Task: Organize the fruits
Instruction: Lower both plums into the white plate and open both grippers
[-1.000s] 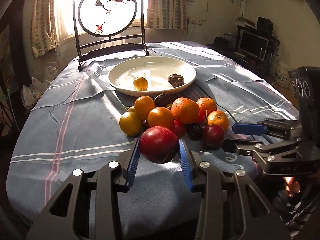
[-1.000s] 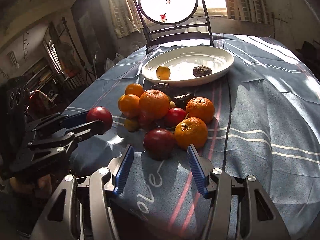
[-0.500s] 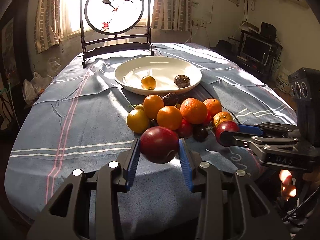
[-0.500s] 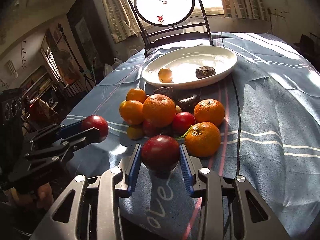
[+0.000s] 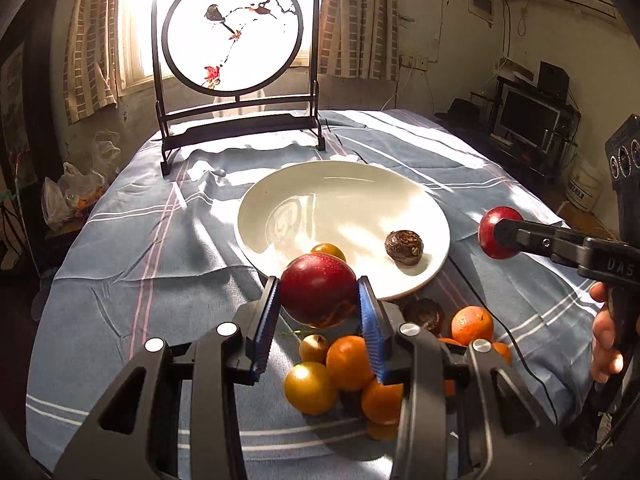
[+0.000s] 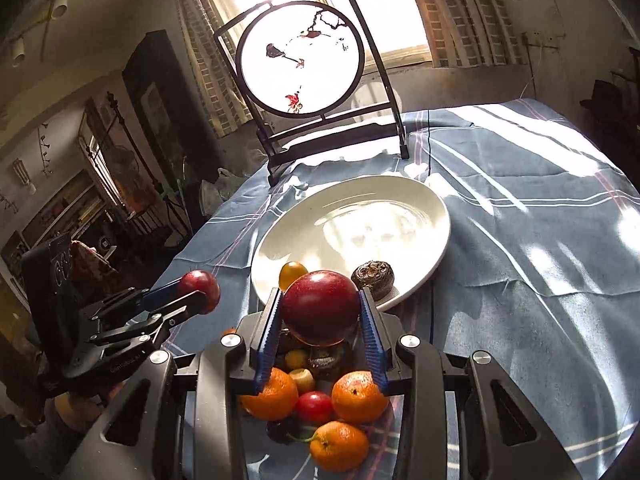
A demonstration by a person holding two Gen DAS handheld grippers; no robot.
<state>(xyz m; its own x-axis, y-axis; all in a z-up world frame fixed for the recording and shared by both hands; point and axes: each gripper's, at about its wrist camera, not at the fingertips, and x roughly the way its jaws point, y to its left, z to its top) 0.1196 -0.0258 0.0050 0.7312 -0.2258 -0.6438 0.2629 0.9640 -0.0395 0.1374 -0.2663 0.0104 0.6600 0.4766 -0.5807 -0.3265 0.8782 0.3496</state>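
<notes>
Presently, the left gripper point(image 5: 318, 298) is pinching a dark red plum point(image 5: 318, 294) between its blue pads, holding it clear of the cloth above the near rim of the plate. The right gripper point(image 6: 320, 308) is likewise clamping a second red plum point(image 6: 320, 306) between its pads, raised above the loose fruit. In the left wrist view the right gripper is showing at the right edge, its plum just beyond the plate's right rim, with a hand point(image 5: 606, 336) gripping the handle.

Beneath both grippers, a pile of fruit point(image 6: 320, 404) is lying on the blue striped tablecloth point(image 5: 120, 260): several oranges, a small red plum point(image 6: 314, 406), yellow plums and some dark pieces. The pile is sitting just in front of the plate.

Farther on, the white plate point(image 5: 280, 208) is resting on the cloth and carrying two items: a yellow plum point(image 6: 293, 274) near its front edge and a dark wrinkled fruit point(image 5: 404, 245) to the right of it, the two apart.

Behind the plate, a round painted screen in a dark frame point(image 5: 234, 36) is standing upright at the table's far edge, before a sunlit window with curtains.
</notes>
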